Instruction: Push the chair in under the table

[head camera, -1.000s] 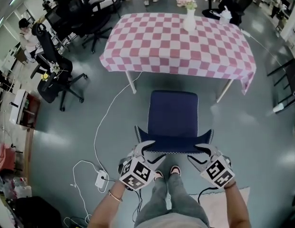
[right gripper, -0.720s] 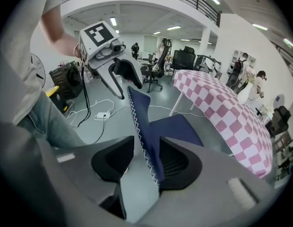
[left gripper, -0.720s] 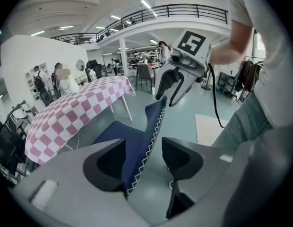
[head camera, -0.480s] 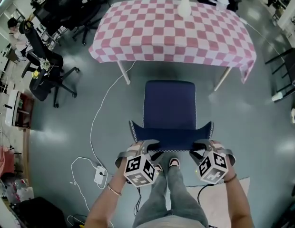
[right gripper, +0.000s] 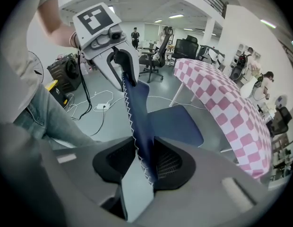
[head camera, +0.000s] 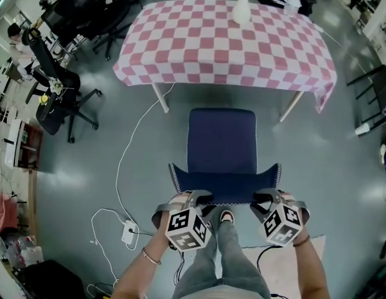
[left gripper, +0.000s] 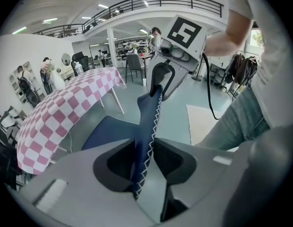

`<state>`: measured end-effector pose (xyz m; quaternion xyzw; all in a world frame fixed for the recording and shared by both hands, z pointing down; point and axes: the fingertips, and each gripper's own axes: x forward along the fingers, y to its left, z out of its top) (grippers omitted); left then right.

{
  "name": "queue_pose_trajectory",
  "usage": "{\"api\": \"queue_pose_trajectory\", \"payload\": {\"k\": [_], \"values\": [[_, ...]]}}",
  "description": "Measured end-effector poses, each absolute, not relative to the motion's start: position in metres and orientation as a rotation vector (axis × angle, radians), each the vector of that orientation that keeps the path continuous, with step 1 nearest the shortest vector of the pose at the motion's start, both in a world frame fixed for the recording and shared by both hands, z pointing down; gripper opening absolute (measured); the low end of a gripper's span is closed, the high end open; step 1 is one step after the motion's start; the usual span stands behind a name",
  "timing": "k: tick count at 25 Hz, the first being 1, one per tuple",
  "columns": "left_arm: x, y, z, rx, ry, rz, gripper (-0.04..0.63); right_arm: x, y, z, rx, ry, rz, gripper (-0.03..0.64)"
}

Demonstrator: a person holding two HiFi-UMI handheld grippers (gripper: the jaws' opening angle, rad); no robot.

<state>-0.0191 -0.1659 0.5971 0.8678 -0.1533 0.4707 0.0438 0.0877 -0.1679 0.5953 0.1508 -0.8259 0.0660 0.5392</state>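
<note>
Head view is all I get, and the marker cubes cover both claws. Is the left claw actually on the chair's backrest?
Observer: Yes. The left claw has just been closing, and its pads press both faces of the backrest at its top edge.
Operator: And the right?
Observer: Same. The right claw has just been closing too, and it pinches that stitched edge from both sides.
Operator: Shallow bite or deep?
Observer: Deep on the left: the edge runs past the pads into the claw's throat.
</note>
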Motion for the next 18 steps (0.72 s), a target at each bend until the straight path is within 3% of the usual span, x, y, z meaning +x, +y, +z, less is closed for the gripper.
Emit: {"api": "queue_pose_trajectory", "payload": {"k": [18], "values": [[-0.01, -0.191, 0.585, 2.677, -0.533, 1.425, 0.12, 0.096, -0.195, 0.585, 0.379, -1.99, 0.094, 0.127]]}}
